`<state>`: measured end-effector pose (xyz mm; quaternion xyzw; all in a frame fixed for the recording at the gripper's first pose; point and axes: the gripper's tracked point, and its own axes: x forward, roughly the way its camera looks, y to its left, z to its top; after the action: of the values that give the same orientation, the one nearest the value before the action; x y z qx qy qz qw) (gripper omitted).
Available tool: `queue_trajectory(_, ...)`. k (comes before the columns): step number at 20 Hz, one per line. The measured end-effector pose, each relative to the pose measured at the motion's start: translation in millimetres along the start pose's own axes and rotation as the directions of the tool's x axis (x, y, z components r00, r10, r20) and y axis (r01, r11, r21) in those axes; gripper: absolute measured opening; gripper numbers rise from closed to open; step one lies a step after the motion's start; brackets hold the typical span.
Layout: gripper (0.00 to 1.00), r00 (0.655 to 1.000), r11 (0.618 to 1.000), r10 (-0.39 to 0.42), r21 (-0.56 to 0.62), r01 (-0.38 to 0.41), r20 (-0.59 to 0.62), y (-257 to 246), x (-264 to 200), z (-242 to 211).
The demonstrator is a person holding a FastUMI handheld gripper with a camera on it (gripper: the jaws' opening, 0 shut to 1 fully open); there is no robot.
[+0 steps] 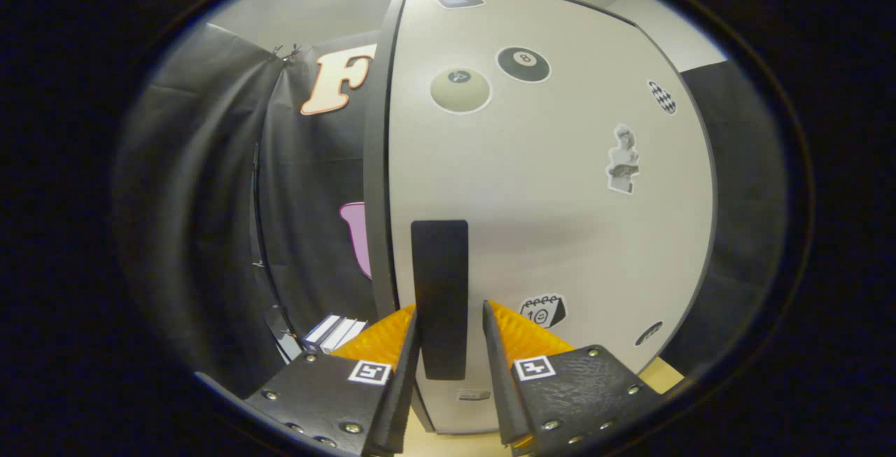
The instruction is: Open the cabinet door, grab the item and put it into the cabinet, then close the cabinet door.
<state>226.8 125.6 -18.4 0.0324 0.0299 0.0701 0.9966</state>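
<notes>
A white cabinet door [560, 233] with several stickers stands close in front of me. Its dark left edge [376, 184] faces the booth cloth, and I cannot tell whether the door is ajar. A black upright handle [439, 261] is fixed low on the door near that edge. My gripper [450, 306] straddles the lower half of the handle. The left finger [392, 341] lies against the handle's side, while a thin strip of white door shows between the handle and the right finger [514, 334]. A small white and dark-blue box [334, 333] lies left of the cabinet, beyond the left finger.
Black booth cloth [210, 198] hangs to the left and behind the cabinet. A pale wooden surface [668, 373] shows under the cabinet's lower right corner and between the fingers at the cabinet's foot.
</notes>
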Motion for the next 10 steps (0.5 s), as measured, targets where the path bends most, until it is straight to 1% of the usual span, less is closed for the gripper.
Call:
queue_trajectory(1,0.50,1.000,1.000,0.005,0.007,-0.005,-0.008,1,1,-1)
queue_trajectory(3,0.31,1.000,0.999,0.019,0.033,-0.018,-0.006,4,0,1)
queue_trajectory(5,0.27,1.000,1.000,0.017,0.025,-0.017,0.001,3,-2,2)
queue_trajectory(10,0.27,0.999,0.998,0.027,0.050,-0.025,-0.023,1,-8,-1)
